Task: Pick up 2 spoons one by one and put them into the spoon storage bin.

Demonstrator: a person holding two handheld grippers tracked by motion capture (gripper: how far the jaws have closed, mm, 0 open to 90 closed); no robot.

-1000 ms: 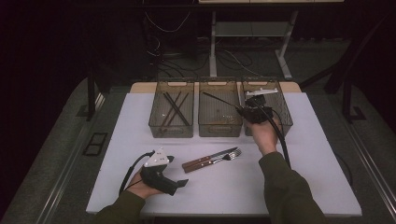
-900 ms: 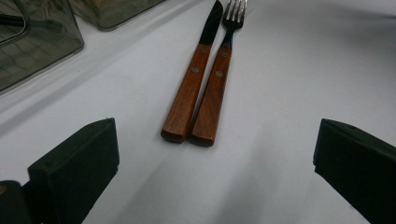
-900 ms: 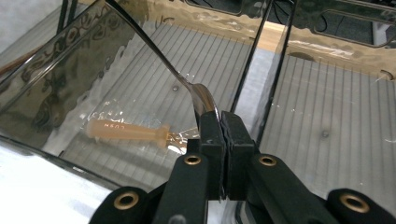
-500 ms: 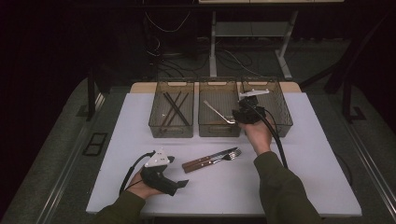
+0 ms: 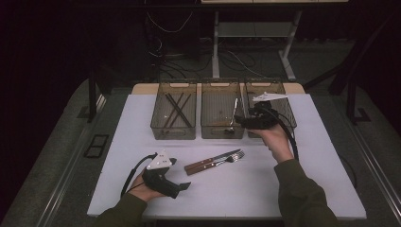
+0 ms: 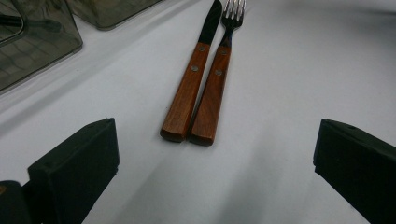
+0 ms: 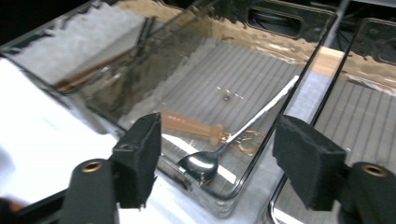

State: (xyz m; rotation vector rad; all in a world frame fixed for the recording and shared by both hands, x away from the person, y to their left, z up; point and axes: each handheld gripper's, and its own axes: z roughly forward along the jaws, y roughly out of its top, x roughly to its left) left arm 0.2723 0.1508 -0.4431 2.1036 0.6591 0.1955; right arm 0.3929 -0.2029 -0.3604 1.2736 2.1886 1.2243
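My worktop (image 5: 302, 189) is white and brightly lit, while the room around me is dark. Grey carpet (image 5: 56, 156) lies on both sides. Beyond it stand pale desk legs (image 5: 216, 47) among loose cables (image 5: 165, 28).

Lab: dark room, white table (image 5: 302, 189), floor cables (image 5: 189, 33), desk frame (image 5: 246, 38) behind.

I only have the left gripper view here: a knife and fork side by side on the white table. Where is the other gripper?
Observer: The right gripper is over the middle bin, jaws open.
Operator: Holding anything?
Observer: No. A spoon lies in that bin, bowl toward the near wall.
Operator: Other bins?
Observer: The left bin holds dark chopsticks; I cannot tell what the right bin holds.
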